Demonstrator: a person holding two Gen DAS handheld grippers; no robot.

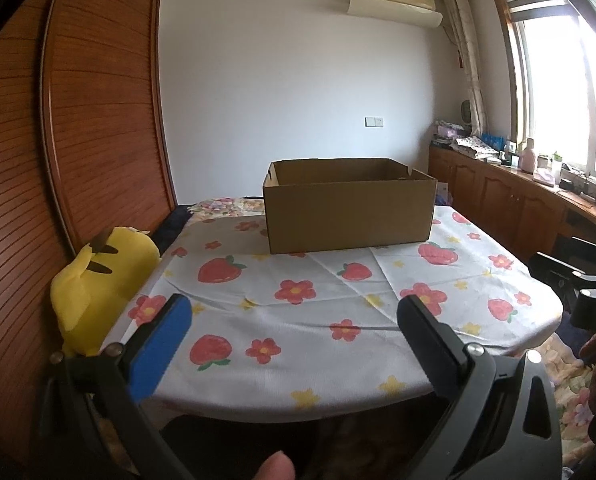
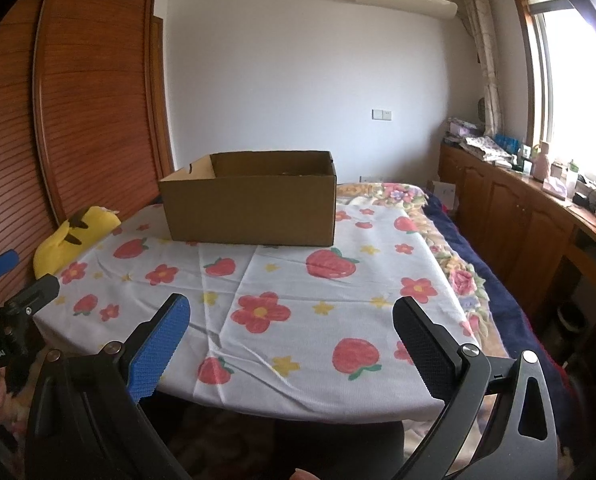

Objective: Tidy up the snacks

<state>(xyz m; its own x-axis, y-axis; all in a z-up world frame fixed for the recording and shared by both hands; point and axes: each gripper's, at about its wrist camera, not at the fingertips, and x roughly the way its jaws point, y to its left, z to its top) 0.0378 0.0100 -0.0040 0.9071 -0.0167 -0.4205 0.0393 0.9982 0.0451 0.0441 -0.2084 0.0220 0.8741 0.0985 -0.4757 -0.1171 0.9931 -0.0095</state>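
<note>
An open brown cardboard box (image 1: 350, 212) stands at the far side of a table covered by a white cloth with strawberries and flowers (image 1: 318, 320). It also shows in the right wrist view (image 2: 253, 210). Its inside is mostly hidden by its walls. No snacks are in view. My left gripper (image 1: 293, 320) is open and empty, held above the near edge of the table. My right gripper (image 2: 291, 320) is open and empty, also above the near edge, to the right of the left one.
A yellow plush toy (image 1: 97, 280) lies off the table's left edge against the wooden wardrobe (image 1: 77, 120). A wooden cabinet (image 2: 518, 208) with clutter runs along the right under the window. A floral bedspread (image 2: 458, 272) lies right of the table.
</note>
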